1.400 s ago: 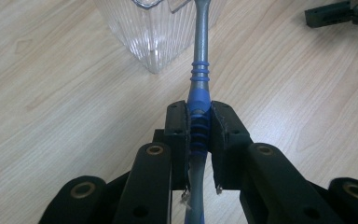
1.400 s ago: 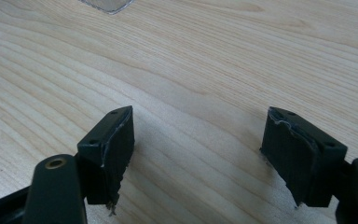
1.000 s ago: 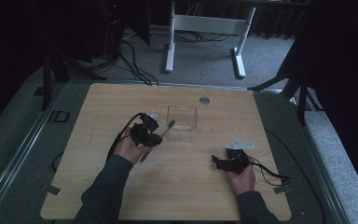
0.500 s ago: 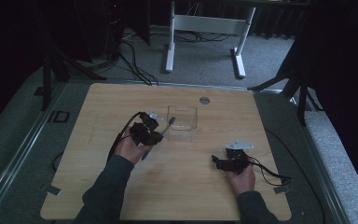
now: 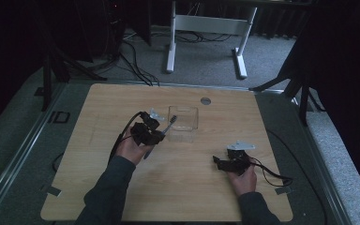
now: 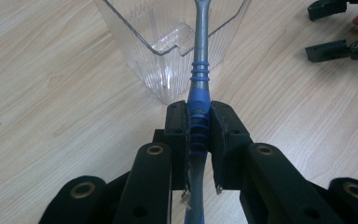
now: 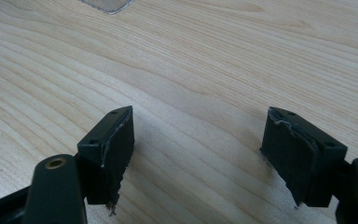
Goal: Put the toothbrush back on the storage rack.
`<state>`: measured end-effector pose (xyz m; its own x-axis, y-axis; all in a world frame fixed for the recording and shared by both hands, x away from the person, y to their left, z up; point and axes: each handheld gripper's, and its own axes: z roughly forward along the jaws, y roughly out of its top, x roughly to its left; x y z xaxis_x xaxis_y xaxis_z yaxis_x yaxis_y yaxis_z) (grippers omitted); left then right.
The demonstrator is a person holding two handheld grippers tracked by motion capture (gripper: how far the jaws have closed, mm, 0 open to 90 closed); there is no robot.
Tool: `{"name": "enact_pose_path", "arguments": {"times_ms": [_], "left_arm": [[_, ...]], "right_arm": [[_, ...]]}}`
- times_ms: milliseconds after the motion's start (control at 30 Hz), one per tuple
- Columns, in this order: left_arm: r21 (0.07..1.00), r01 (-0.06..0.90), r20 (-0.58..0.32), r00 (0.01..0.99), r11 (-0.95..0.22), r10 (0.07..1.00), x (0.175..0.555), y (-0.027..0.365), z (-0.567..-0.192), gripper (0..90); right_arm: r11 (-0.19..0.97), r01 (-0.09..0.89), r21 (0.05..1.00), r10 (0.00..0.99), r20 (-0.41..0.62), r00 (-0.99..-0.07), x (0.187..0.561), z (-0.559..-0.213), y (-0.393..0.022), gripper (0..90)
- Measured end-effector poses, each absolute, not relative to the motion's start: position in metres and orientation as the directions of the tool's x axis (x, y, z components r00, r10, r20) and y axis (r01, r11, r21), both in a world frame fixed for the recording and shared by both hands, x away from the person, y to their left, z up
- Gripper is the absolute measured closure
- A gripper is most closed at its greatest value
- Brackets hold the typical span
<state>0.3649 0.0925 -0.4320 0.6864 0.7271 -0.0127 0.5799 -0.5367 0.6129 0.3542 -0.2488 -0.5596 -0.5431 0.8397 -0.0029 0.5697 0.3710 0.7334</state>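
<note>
Toothbrush [image 6: 199, 93] clamped in left gripper [image 6: 199, 133] fingers, over clear box [image 6: 168, 42]; right gripper [image 7: 198, 154] fingers open.

A light wooden table [image 5: 98, 108] with rounded corners is seen standing on grey carpet. A clear ribbed plastic container [image 5: 183, 123] is set near the table's middle, toward the far edge. A small round grey disc [image 5: 206, 101] is seen in the tabletop just beyond the container, near the far edge.

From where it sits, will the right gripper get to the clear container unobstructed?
Probably yes: the right gripper has open, empty jaws, with bare table between it and the clear container. The left gripper with its tool crowds the far side.
</note>
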Motion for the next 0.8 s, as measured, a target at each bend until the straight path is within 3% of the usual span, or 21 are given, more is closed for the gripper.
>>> {"name": "enact_pose_path", "arguments": {"times_ms": [800], "left_arm": [[0.672, 0.570, -0.024, 0.655, -0.473, 0.755, 0.3653, 0.0949, -0.4268, 78.1]], "right_arm": [[0.371, 0.570, 0.733, 0.840, -0.003, -0.543, 0.3542, -0.5596, -0.2488, 25.0]]}}
